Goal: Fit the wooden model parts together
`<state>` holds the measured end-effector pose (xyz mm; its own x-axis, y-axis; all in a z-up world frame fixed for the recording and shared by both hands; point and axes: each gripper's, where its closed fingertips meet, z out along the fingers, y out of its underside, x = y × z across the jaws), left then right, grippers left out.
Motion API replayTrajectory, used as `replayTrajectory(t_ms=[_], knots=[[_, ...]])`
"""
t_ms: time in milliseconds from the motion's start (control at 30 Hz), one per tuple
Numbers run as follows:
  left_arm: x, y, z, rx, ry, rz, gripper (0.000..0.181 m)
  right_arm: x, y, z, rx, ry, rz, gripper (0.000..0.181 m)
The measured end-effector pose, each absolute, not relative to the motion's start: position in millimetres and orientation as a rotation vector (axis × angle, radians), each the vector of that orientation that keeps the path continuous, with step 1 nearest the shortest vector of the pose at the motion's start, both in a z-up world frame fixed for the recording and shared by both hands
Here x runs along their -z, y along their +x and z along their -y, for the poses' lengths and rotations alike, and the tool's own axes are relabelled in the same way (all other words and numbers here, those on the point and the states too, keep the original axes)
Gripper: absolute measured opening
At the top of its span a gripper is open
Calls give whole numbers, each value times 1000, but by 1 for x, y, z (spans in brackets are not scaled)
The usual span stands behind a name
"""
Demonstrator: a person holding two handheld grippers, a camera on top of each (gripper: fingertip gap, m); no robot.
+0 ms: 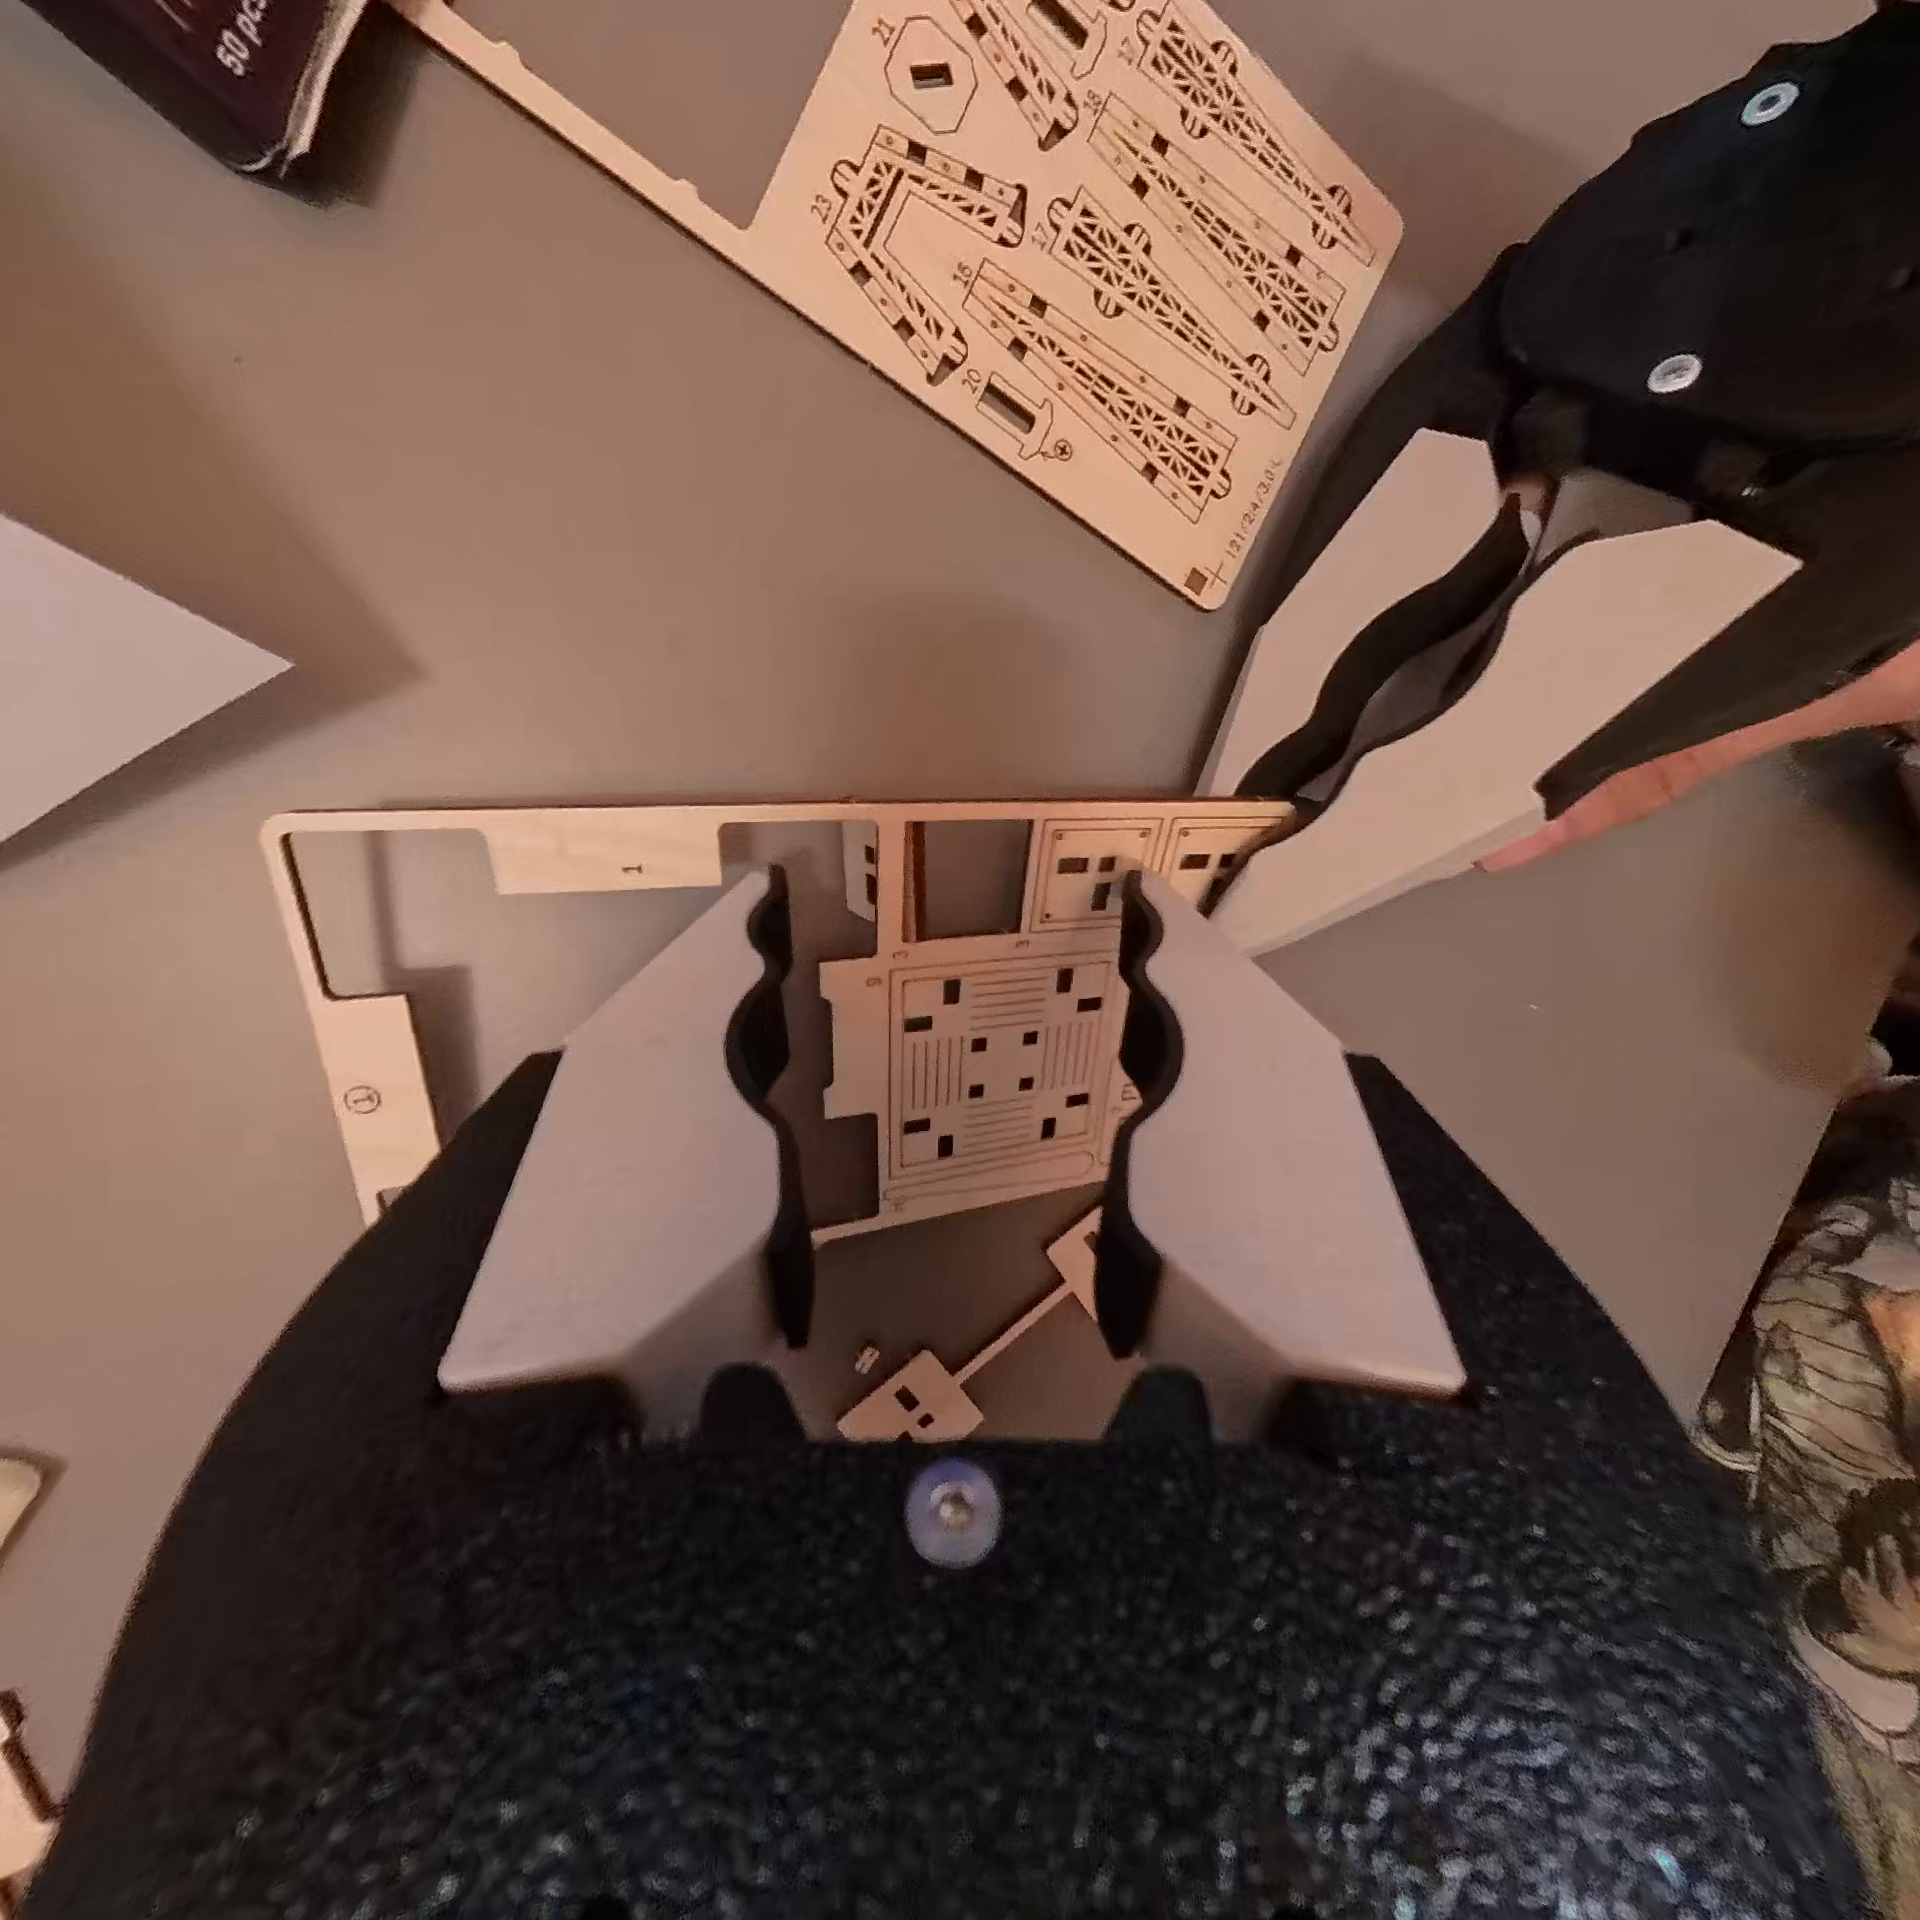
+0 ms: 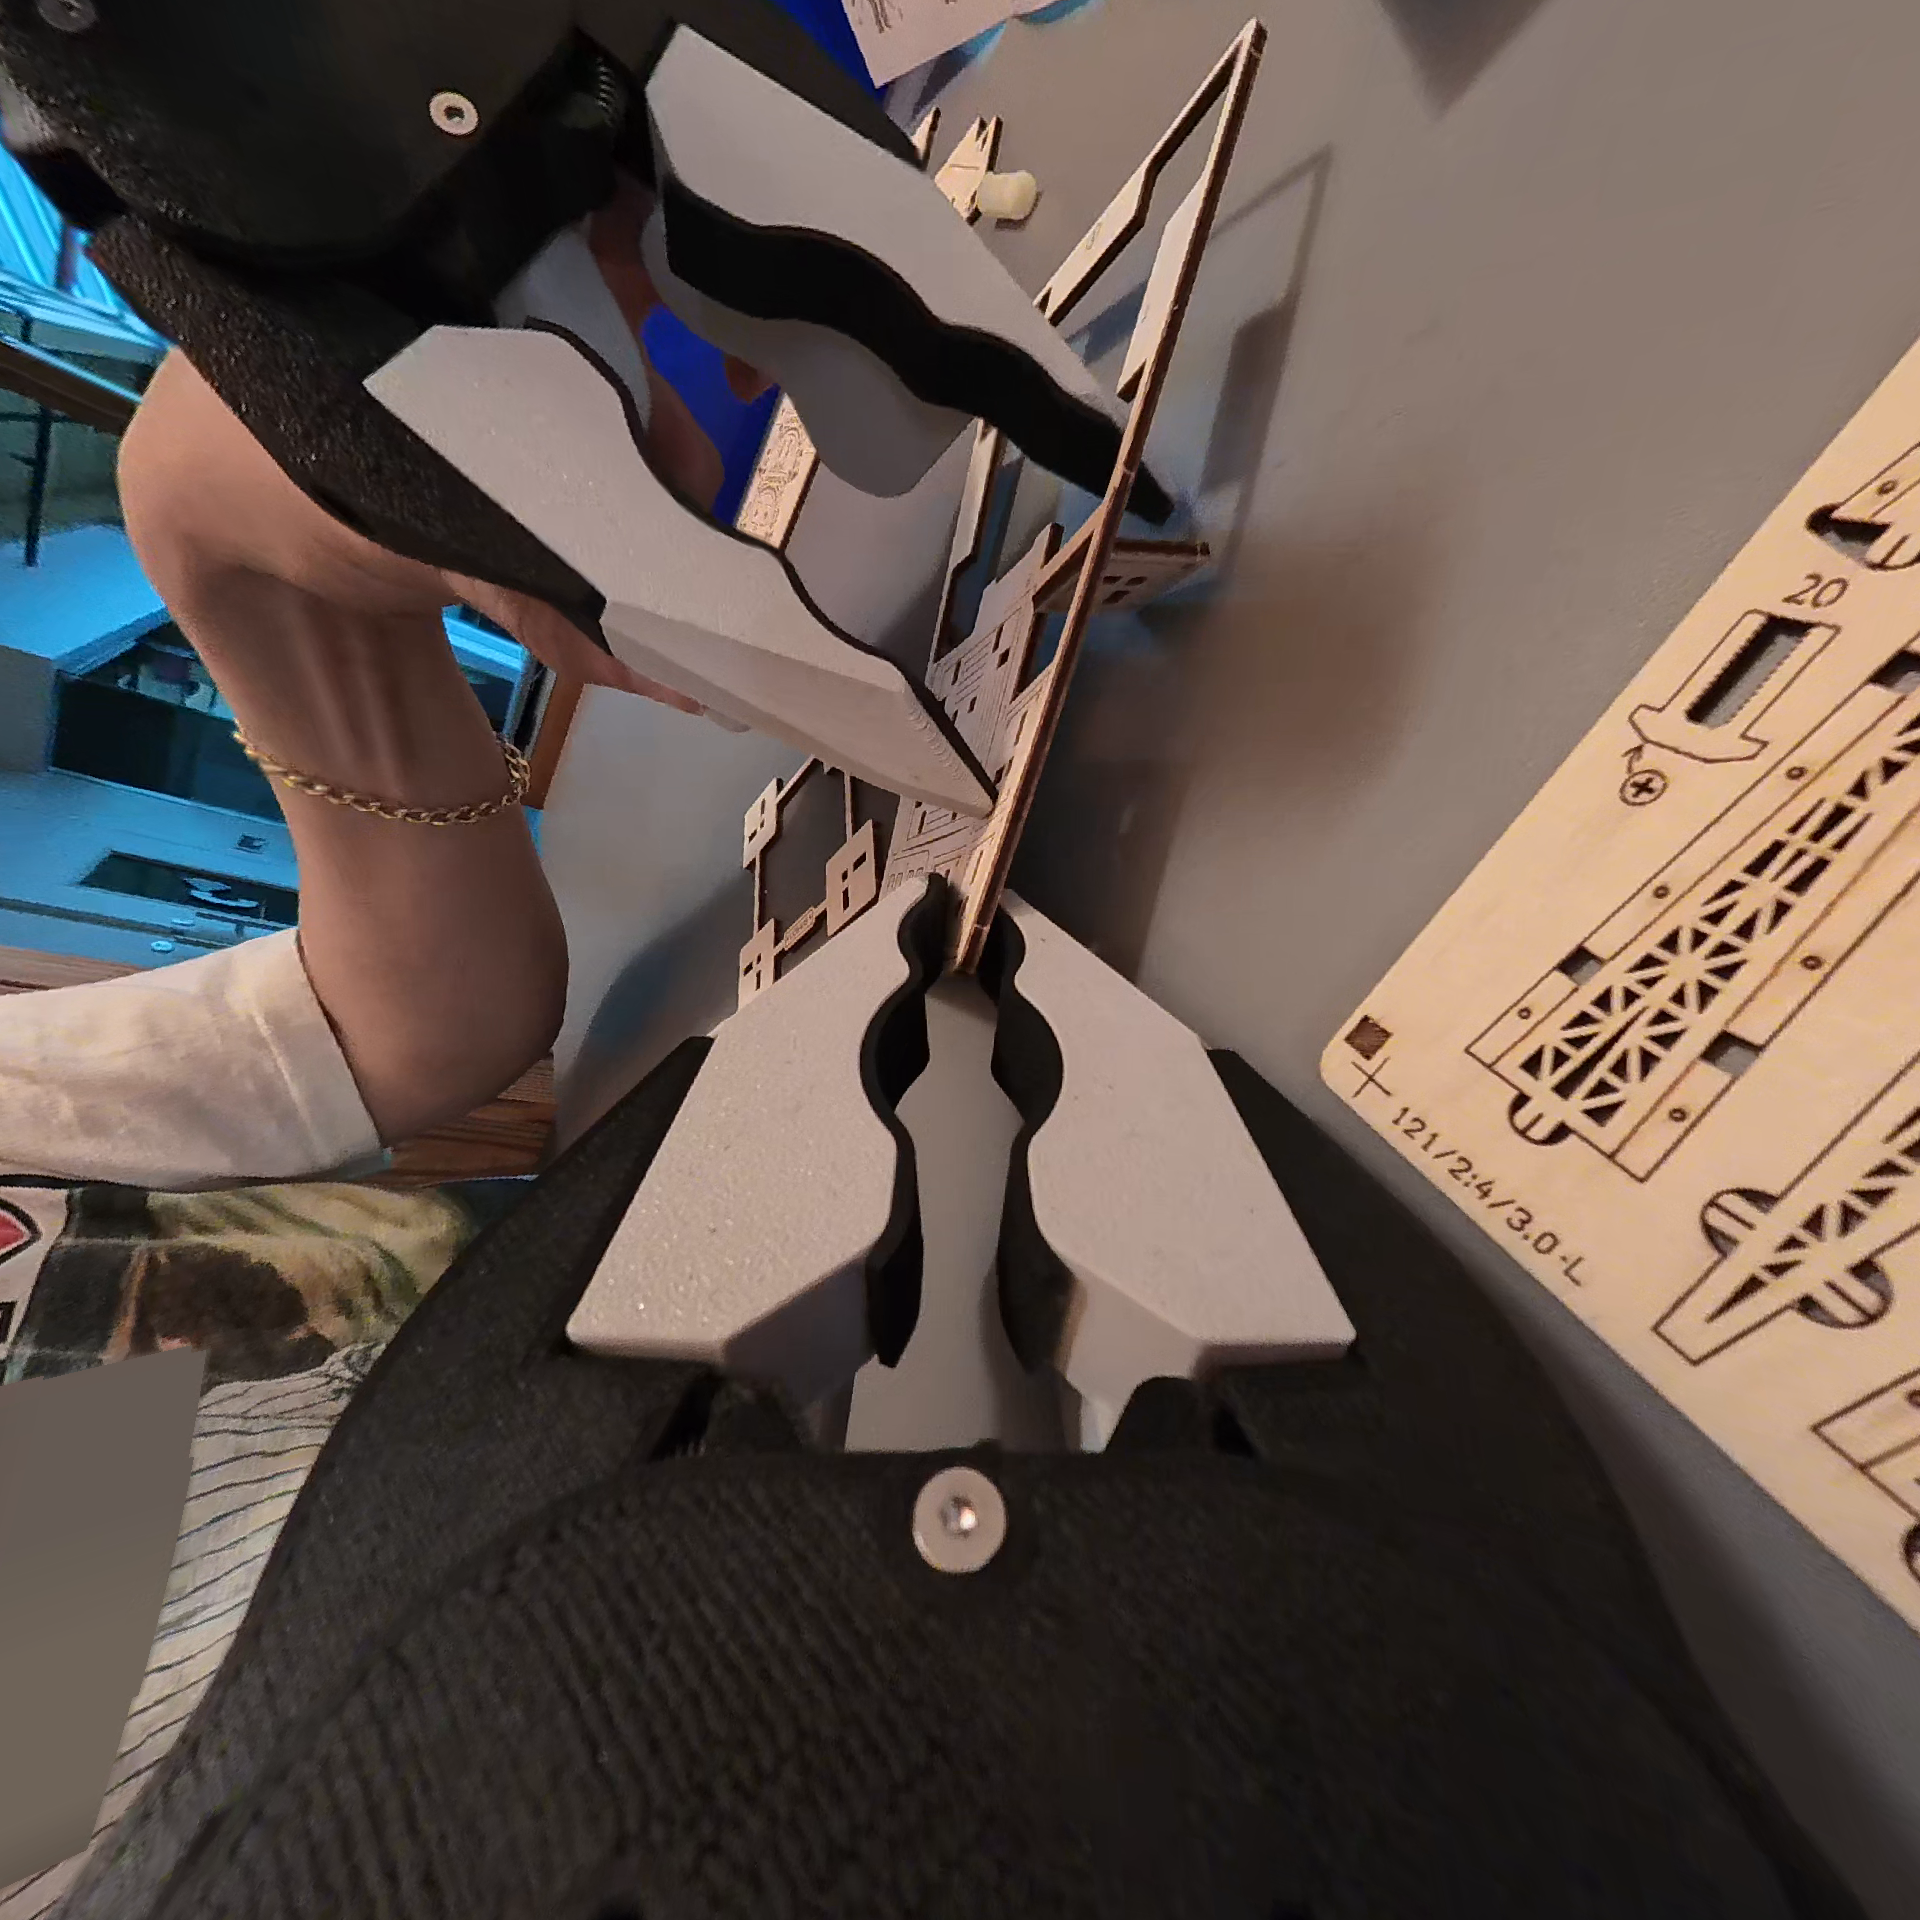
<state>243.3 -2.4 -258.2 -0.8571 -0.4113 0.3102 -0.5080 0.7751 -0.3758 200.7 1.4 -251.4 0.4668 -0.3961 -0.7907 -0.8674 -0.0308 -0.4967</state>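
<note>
A partly emptied wooden parts sheet [image 1: 623, 852] is lifted off the grey table and stands tilted on edge in the right wrist view [image 2: 1039, 727]. My right gripper [image 2: 966, 925] is shut on its corner; it also shows at the upper right of the left wrist view [image 1: 1288, 800]. My left gripper [image 1: 951, 894] is open, with its fingers on either side of a square slotted panel [image 1: 987, 1070] still in the sheet. In the right wrist view the left gripper [image 2: 1070, 660] reaches the sheet from the left. I cannot tell whether its tips touch the wood.
A second wooden sheet [image 1: 1091, 260] of lattice parts lies flat beyond, and shows at the right [image 2: 1662, 935]. A loose thin wooden piece [image 1: 914, 1392] lies under my left gripper. A dark box [image 1: 208, 73] and white paper [image 1: 104, 665] are at the left. A person's arm [image 2: 364, 675] is close. Left tips and right tips are each some 11 cm from the loose thin wooden piece [image 1: 914, 1392].
</note>
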Motion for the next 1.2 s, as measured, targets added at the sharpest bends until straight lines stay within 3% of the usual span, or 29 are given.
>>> replayTrajectory(t_ms=[367,567,667,1200], knots=[[254,238,4,-874,746,2561,56,246,200,-2,-540,-1615,-1071,3],[250,233,11,-878,692,2585,69,246,200,-3,-541,-1612,-1065,3],[247,240,8,-883,687,2661,58,245,200,-3,-538,-1612,-1061,3],[253,246,6,-791,743,2797,61,250,201,-2,-555,-1619,-1106,4]])
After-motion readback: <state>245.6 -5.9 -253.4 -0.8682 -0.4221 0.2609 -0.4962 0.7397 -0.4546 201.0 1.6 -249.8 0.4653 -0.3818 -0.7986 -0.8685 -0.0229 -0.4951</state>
